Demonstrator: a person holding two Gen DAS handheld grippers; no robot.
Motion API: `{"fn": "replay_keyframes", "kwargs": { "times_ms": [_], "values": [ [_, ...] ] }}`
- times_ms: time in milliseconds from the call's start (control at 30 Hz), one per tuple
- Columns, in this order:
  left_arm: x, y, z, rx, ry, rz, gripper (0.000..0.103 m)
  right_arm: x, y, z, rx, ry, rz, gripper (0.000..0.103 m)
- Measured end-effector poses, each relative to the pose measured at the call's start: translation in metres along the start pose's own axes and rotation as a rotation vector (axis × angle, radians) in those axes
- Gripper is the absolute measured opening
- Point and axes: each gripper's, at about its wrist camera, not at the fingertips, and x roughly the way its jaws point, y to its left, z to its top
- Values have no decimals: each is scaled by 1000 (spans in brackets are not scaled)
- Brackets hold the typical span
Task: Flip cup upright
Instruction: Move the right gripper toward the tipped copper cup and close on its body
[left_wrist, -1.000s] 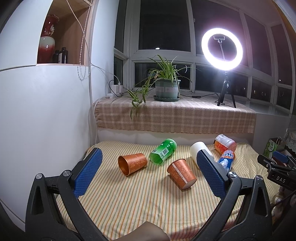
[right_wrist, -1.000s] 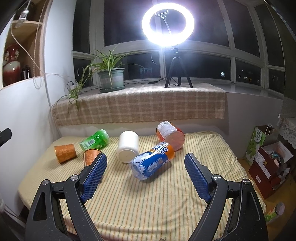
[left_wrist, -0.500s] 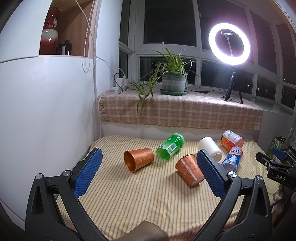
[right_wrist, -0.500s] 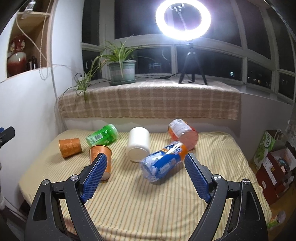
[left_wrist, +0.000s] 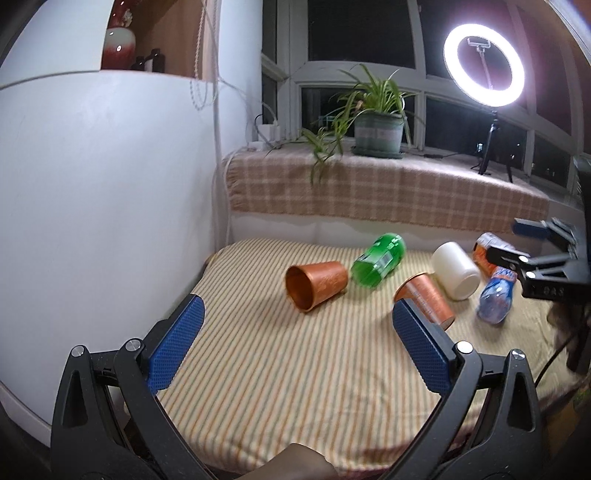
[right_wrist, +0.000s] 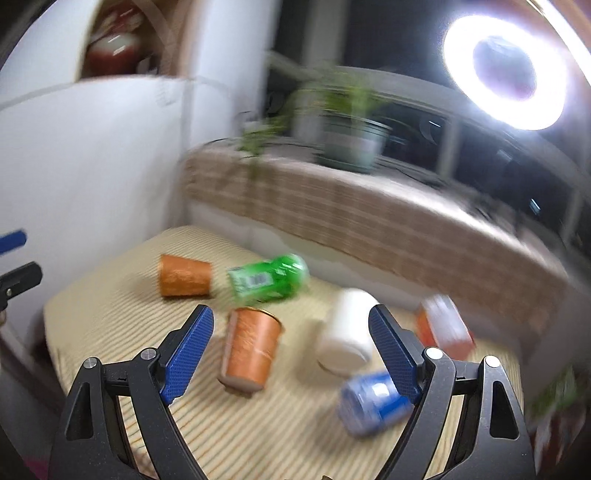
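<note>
Two copper cups lie on their sides on the striped cloth. One copper cup (left_wrist: 316, 284) has its mouth facing me at the centre of the left wrist view; it also shows in the right wrist view (right_wrist: 184, 276). The second copper cup (left_wrist: 426, 299) lies further right, and sits between the right gripper's fingers in the blurred right wrist view (right_wrist: 253, 350). A white cup (left_wrist: 456, 270) (right_wrist: 347, 334) lies on its side too. My left gripper (left_wrist: 295, 347) is open and empty, short of the cups. My right gripper (right_wrist: 291, 354) is open and empty, above the second cup.
A green bottle (left_wrist: 378, 258) lies between the copper cups. A blue bottle (left_wrist: 496, 297) and an orange-labelled bottle (left_wrist: 487, 247) lie at the right. A white wall (left_wrist: 103, 192) bounds the left. A checked ledge (left_wrist: 388, 192) carries a potted plant (left_wrist: 378, 125) and a ring light (left_wrist: 484, 70).
Both grippers have swung left and moved closer to the table. The right wrist view now centres on the second copper cup and is motion-blurred. No object has moved.
</note>
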Motion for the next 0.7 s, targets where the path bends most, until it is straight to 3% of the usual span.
{"fn": "replay_keyframes", "kwargs": {
  "times_ms": [300, 700],
  "values": [
    [9, 23, -15, -35, 62, 56, 103, 68, 57, 27, -389, 47, 242, 86],
    [34, 57, -24, -106, 128, 125, 103, 156, 109, 34, -784, 170, 430, 86]
  ]
}}
